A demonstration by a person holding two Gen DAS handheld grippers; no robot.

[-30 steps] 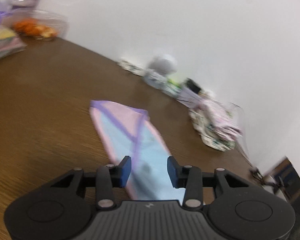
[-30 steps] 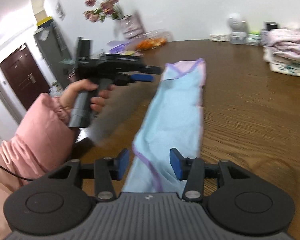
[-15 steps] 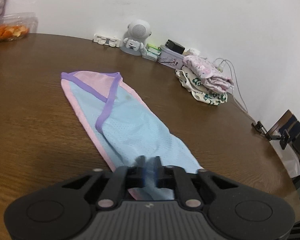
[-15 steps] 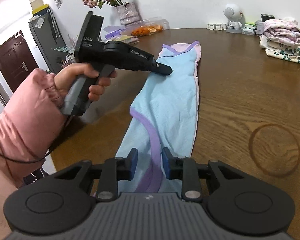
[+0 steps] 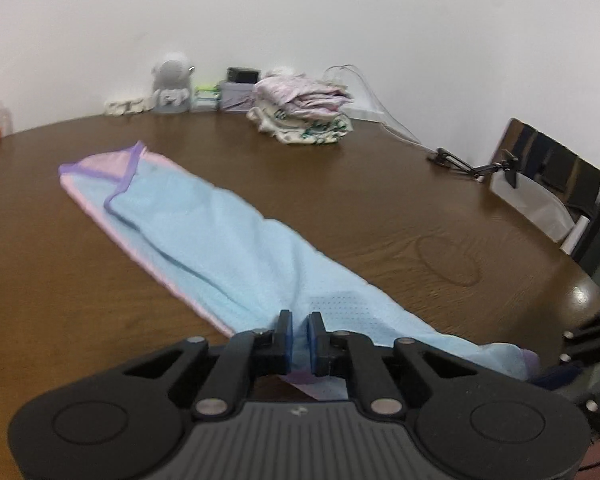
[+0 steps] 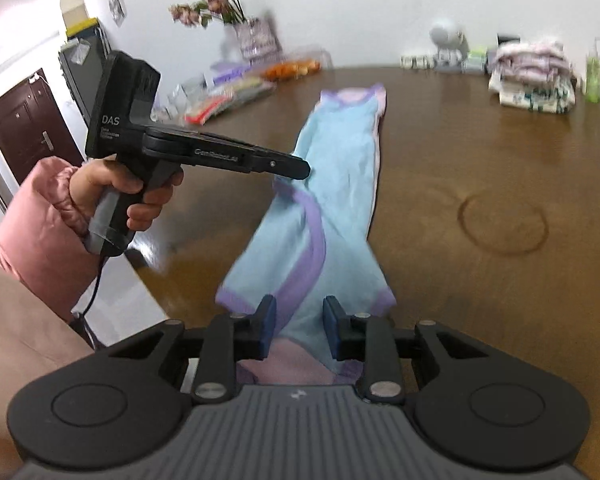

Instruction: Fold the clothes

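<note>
Across the frame's middle the garment (image 5: 228,240) lies as a long narrow strip on the table (image 5: 40,280), lengthwise folds apparently done. Left gripper (image 5: 299,334) pinches its near end; right gripper (image 6: 299,326) straddles fabric, jaws apart. Crosswise folding remains.

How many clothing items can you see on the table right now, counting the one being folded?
3 visible: the blue garment stretched along the table, pinched by the left tongs, and two folded pieces, pink atop a patterned one, by the wall. Others may be hidden in that stack.
</note>
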